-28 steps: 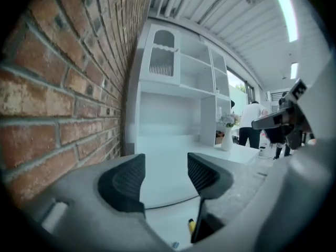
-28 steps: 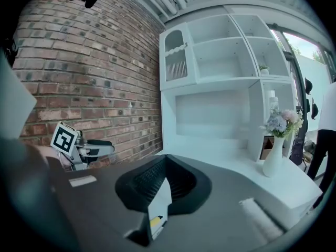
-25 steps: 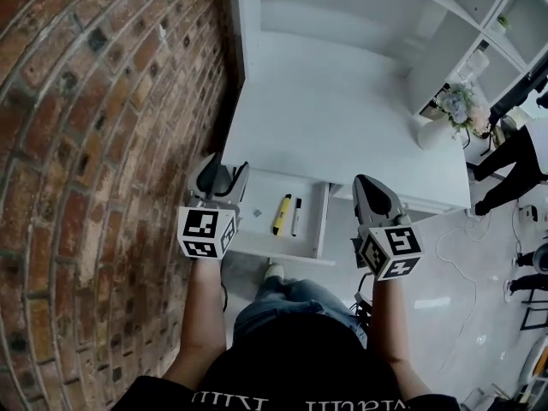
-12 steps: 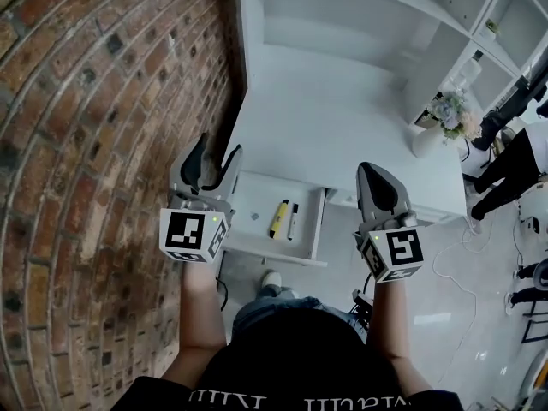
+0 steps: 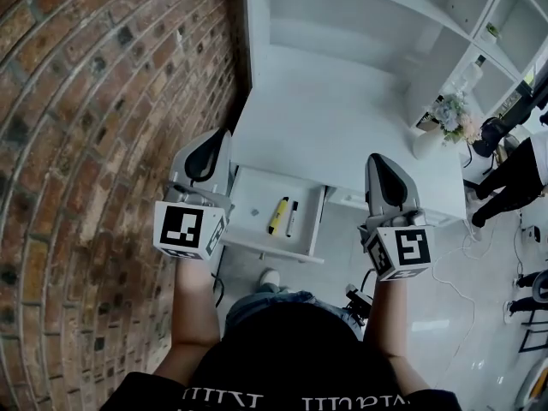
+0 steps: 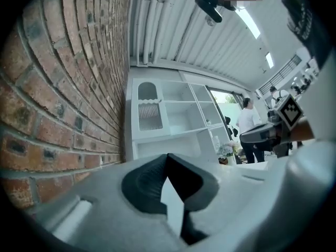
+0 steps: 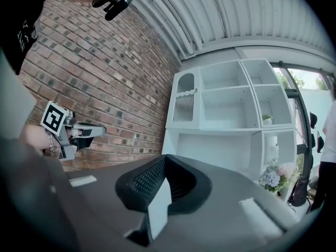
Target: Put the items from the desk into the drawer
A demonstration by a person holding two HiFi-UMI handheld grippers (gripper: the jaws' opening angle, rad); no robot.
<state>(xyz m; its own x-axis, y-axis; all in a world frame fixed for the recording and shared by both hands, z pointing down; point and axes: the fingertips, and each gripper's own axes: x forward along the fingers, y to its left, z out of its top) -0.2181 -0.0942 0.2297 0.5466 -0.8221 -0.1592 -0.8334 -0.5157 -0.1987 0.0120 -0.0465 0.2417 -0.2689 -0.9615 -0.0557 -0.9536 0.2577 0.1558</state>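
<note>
The white drawer point(image 5: 257, 240) stands pulled out under the white desk point(image 5: 334, 127). Inside it lie a yellow marker point(image 5: 278, 215), a black pen point(image 5: 292, 218) and a small grey item point(image 5: 256, 212). My left gripper point(image 5: 208, 148) hovers above the drawer's left edge, by the desk's front left corner, shut with nothing in it. My right gripper point(image 5: 382, 168) is raised over the desk's front edge to the right of the drawer, also shut and empty. In the gripper views, the jaws of the left gripper point(image 6: 168, 157) and the right gripper point(image 7: 164, 160) meet at their tips.
A brick wall point(image 5: 103, 127) runs close along the left. A white vase of flowers point(image 5: 441, 127) stands at the desk's right end. White shelves point(image 5: 479, 24) rise behind. A person in black point(image 5: 514, 169) stands at the far right, with cables on the floor point(image 5: 462, 255).
My left gripper's jaws, spread apart before, have come together. Both grippers have shifted slightly up and outward from the drawer. The items in the drawer have not moved.
</note>
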